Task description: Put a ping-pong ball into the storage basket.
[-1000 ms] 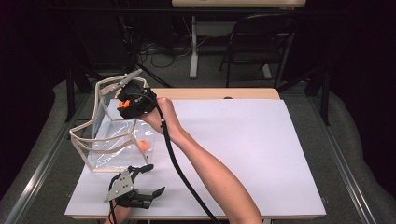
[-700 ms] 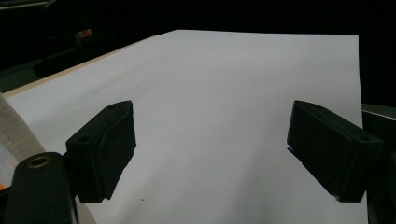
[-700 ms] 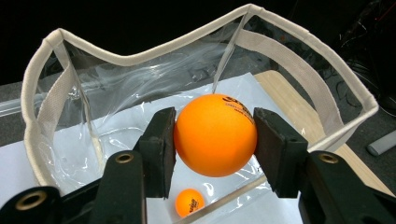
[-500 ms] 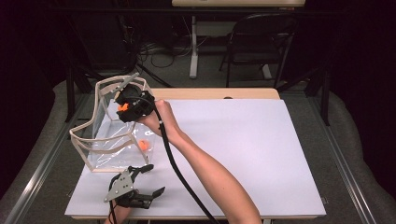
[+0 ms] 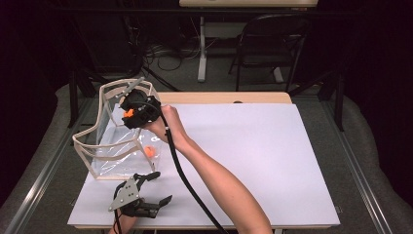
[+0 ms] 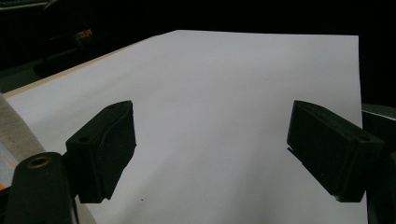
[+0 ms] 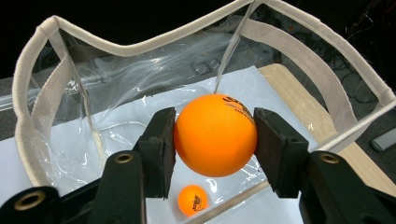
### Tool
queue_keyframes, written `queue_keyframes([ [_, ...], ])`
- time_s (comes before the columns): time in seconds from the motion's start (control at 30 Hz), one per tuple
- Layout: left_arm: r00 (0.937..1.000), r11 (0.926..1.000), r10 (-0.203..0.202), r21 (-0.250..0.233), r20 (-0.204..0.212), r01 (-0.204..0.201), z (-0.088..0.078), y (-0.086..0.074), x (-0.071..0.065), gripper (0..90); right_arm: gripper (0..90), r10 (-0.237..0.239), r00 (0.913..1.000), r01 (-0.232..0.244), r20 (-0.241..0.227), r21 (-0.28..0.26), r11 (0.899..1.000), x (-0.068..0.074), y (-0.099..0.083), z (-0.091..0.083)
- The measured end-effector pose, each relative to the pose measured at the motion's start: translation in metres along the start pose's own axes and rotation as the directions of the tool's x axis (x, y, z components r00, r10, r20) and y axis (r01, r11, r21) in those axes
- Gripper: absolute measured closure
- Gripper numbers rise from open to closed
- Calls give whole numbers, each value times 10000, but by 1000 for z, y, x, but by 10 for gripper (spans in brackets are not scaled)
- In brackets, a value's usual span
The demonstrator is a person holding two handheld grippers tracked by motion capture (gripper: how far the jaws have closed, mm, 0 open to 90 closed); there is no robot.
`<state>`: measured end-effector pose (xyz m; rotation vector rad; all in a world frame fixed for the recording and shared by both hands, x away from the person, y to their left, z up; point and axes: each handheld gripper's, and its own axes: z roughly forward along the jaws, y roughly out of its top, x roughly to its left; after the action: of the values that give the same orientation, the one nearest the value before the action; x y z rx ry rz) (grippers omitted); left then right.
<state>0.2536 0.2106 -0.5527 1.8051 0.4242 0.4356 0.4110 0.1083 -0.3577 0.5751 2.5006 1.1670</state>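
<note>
Bag [image 5: 114,146] mouth open from above, white rim [image 7: 140,44] rings it; table [image 5: 272,161] to its right bare.

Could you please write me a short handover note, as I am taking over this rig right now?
Right hand-held gripper: shut on an orange ball, held over the open top of the clear bag at the table's left side.
Left hand-held gripper: open and holding nothing, low over the white table near its front edge, in front of the bag.
Done: one orange ball in the bag lies on its floor.
Left: lower the held ball into the bag and open the jaws. No further balls show on the table, so this looks like the last one.
</note>
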Motion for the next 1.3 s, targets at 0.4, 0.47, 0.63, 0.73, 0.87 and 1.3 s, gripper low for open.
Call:
queue_keyframes([
  [0.4,10000,10000,-8,-20,-10,8,0,0,0,156,334,257,9996,-258,-139,-68,9996,-3,-2,-2],
  [0.47,10000,10000,-21,-19,-9,21,0,0,0,156,297,315,9993,-318,-215,-136,9994,-5,-3,-5],
  [0.63,10000,10000,-23,10,3,23,0,0,0,156,210,342,9979,-363,-549,-370,9987,-9,-10,-15],
  [0.73,10000,10000,-2,47,14,2,0,0,0,156,162,372,9978,-402,-553,-533,9978,-12,-16,-22],
  [0.87,10000,10000,21,68,24,-22,0,0,0,157,152,413,9978,-448,-519,-687,9966,-15,-24,-31],
  [1.3,10000,9999,-26,105,36,25,1,0,-1,156,116,541,9979,-566,-354,-744,9956,-27,-51,-56],
])
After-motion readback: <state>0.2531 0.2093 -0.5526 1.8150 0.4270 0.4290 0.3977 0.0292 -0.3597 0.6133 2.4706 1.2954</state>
